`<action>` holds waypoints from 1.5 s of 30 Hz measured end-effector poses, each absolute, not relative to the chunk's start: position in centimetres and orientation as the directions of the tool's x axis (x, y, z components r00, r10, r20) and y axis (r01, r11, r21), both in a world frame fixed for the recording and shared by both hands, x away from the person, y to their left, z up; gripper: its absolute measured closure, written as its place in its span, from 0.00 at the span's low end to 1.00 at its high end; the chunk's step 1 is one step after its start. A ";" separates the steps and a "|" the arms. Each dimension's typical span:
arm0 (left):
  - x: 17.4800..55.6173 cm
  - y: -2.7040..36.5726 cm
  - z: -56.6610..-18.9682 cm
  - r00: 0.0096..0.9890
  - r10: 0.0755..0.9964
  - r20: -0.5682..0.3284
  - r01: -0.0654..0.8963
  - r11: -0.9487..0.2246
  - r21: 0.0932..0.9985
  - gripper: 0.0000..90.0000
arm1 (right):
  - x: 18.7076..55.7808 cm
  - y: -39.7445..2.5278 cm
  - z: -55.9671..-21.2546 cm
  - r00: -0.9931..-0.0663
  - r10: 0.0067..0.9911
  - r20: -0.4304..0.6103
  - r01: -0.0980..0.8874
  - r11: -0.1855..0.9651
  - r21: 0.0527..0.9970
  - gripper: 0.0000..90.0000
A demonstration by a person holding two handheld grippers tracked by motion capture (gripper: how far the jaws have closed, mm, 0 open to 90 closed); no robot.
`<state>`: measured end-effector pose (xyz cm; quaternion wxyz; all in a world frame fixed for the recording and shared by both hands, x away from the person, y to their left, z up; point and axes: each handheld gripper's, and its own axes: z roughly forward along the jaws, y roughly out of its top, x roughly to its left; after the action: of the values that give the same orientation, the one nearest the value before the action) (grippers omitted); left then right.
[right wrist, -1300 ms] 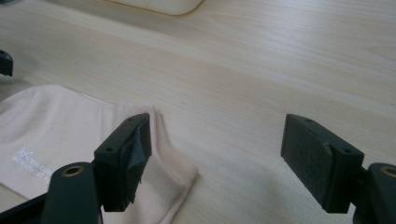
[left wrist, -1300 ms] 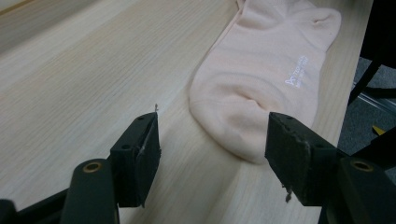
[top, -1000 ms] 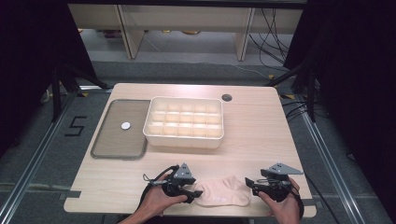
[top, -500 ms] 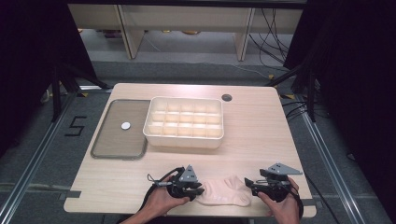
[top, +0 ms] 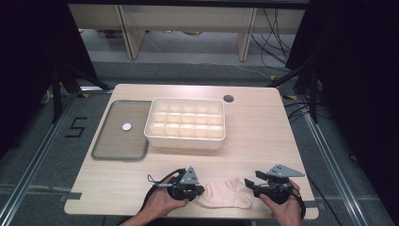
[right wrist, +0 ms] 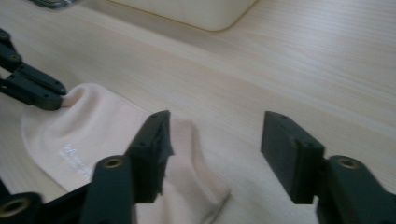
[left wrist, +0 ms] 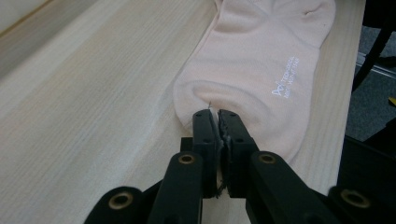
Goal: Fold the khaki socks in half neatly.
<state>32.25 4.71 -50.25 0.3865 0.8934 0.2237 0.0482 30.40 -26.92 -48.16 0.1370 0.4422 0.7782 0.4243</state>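
A pale pink sock (top: 226,194) lies flat near the table's front edge, between my two grippers. My left gripper (top: 200,190) is at its left end. In the left gripper view the jaws (left wrist: 214,114) are shut on the sock's (left wrist: 261,60) rounded edge, pinching a little fold of fabric. My right gripper (top: 249,183) stands at the sock's right end. In the right gripper view it (right wrist: 215,133) is wide open, one jaw over the sock (right wrist: 93,135) and the other over bare wood, and the left gripper (right wrist: 46,95) lifts the far edge slightly.
A white divided box (top: 184,141) stands mid-table. Left of it, a grey tray (top: 113,146) holds a small white disc (top: 126,126). A cable hole (top: 228,98) is at the back. The table's front edge runs just below the sock and both hands.
My left gripper has shifted right onto the sock's left end, and the sock looks slightly bunched there. The right gripper has barely moved.
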 end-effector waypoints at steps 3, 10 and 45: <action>32.3 4.8 -50.1 0.900 0.427 -0.083 0.352 -0.603 0.716 0.95 | 30.2 -26.4 -47.8 -0.628 0.767 0.133 0.541 0.308 0.782 0.71; 32.2 5.1 -49.8 0.895 0.433 -0.104 0.367 -0.587 0.722 0.96 | 29.6 -24.7 -47.6 -0.675 0.721 0.157 0.548 0.346 0.761 0.86; 32.3 12.1 -48.8 0.861 0.494 -0.123 0.424 -0.561 0.711 0.96 | 30.5 -20.0 -48.6 -0.778 0.611 0.146 0.510 0.478 0.715 1.00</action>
<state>32.26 12.12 -48.76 0.3897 0.8823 0.2602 0.0452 30.54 -19.98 -48.57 0.0644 0.3268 0.8572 0.3927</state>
